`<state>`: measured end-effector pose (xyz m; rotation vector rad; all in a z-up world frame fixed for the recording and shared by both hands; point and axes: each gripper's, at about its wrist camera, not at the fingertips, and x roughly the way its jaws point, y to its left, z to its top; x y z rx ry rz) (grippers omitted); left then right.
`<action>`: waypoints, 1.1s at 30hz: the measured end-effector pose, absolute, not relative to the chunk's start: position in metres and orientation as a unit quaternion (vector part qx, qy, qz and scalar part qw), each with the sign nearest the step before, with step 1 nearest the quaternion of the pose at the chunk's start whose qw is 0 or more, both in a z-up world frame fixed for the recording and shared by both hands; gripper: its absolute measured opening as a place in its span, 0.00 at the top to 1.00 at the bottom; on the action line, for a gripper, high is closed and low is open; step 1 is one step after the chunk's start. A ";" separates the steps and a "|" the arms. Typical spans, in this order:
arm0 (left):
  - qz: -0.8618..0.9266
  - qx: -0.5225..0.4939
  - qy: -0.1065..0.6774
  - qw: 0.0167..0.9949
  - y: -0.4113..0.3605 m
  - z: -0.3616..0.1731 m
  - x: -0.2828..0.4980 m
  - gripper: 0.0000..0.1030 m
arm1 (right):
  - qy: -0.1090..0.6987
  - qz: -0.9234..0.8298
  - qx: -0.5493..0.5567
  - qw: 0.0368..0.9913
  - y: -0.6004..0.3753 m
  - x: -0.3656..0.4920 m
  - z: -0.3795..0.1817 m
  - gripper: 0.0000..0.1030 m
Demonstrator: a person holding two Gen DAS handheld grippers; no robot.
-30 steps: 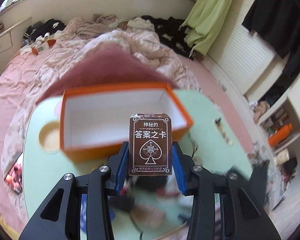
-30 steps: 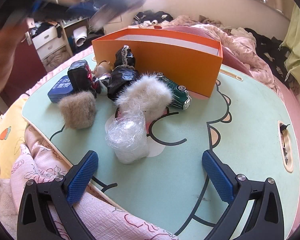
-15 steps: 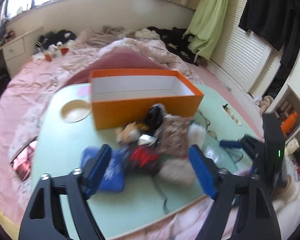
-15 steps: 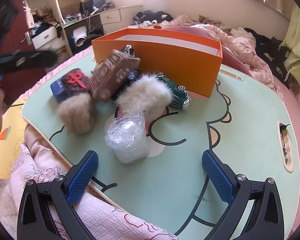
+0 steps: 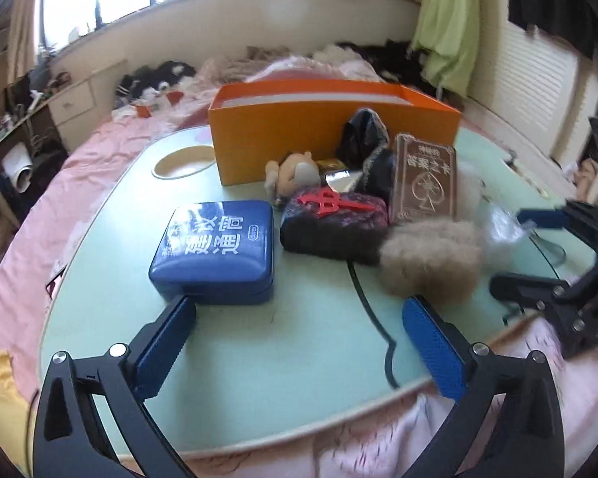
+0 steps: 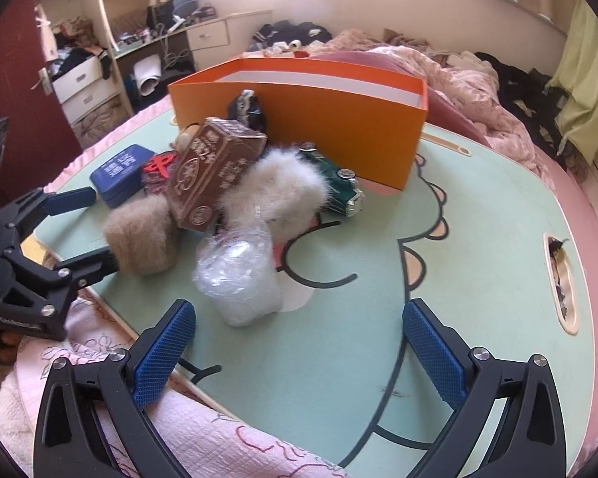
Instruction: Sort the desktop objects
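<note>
Card box (image 5: 424, 177) lies atop the clutter w/ the orange box (image 5: 331, 135) behind on the counter (image 5: 299, 338); left gripper (image 5: 299, 342) opening, empty, right gripper (image 6: 299, 350) apart — next grab should be square, mid-body.

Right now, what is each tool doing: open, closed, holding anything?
Left tool: jaws opening wide, nothing between them.
Right tool: open, holding nothing.
</note>
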<state>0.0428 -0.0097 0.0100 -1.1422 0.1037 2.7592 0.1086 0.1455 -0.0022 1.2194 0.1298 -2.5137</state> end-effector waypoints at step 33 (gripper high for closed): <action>0.944 -0.321 0.026 0.069 -0.010 0.001 0.047 0.00 | 0.043 -0.895 0.435 0.088 0.062 -0.049 0.059 0.00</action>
